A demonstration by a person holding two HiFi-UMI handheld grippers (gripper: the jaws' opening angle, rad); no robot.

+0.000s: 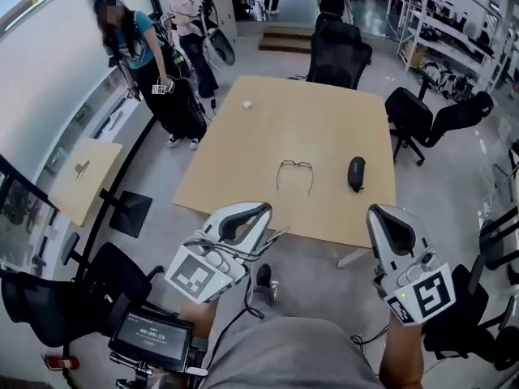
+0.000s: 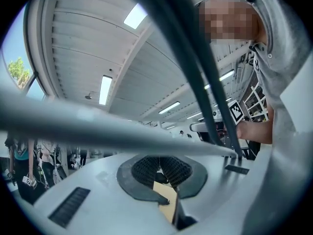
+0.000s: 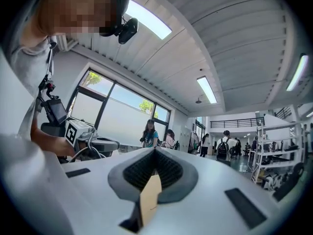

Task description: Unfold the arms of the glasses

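The wooden table (image 1: 324, 128) bears glasses (image 1: 289, 165), a black case (image 1: 356, 173), a small white object (image 1: 247, 104).

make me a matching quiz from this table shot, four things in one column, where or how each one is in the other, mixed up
1 glasses
2 black case
3 small white object
4 right gripper

a far left part of the table
b shut, held in the air
c mid-table, arms spread open
d just right of the glasses

Pairs: 1-c, 2-d, 3-a, 4-b
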